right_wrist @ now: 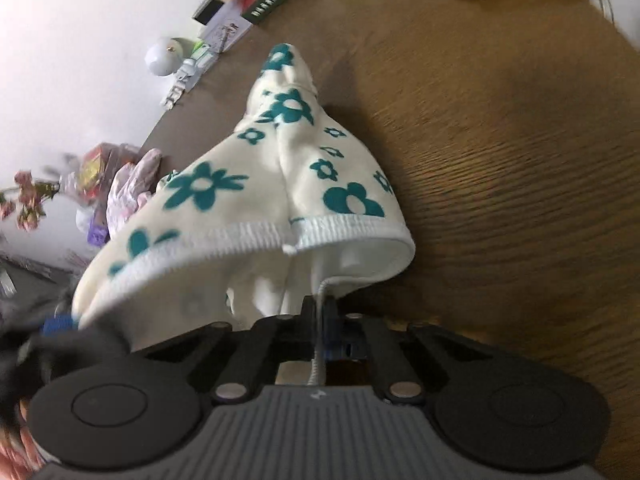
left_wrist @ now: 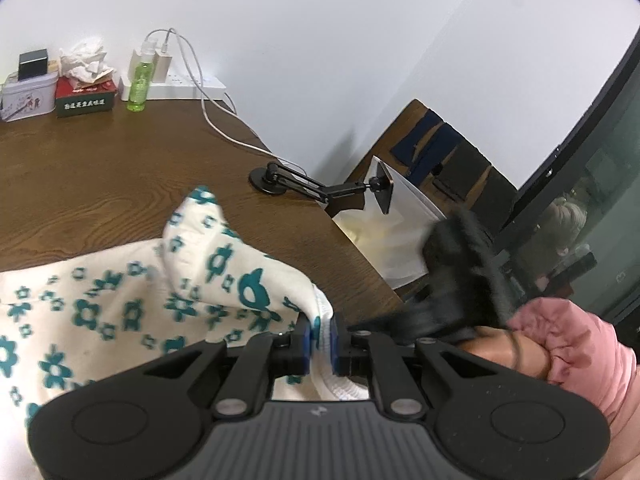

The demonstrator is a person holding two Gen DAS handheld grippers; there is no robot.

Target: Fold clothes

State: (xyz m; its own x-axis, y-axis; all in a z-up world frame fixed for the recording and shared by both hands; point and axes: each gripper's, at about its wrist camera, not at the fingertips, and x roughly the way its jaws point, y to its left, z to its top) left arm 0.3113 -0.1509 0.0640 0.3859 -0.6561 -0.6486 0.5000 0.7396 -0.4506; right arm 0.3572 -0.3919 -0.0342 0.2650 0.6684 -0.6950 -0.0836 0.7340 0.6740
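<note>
The wooden table [left_wrist: 100, 160] fills most of both views, its far edge against a white wall [left_wrist: 320, 40]. On it lies the cream garment with teal flowers [left_wrist: 120, 300], one part peaked up off the wood and its ribbed white hem raised toward the cameras. The left gripper [left_wrist: 321, 346] is low over the table's near edge, its fingers [left_wrist: 305, 344] clenched on the ribbed hem. The right gripper [right_wrist: 322, 332] is tilted, so the table runs at a slant in its view; its fingers are closed on a white drawstring [right_wrist: 320, 320] that hangs from the hem. A pink sleeve [left_wrist: 580, 344] shows beside the left gripper. A phone holder arm [left_wrist: 312, 186] stands at the table's edge beyond the garment, near a wooden chair [left_wrist: 432, 152]. Along the wall sit a power strip [left_wrist: 176, 86], a green bottle [left_wrist: 138, 88], a tissue box [left_wrist: 84, 98] and a tin [left_wrist: 28, 96].
</note>
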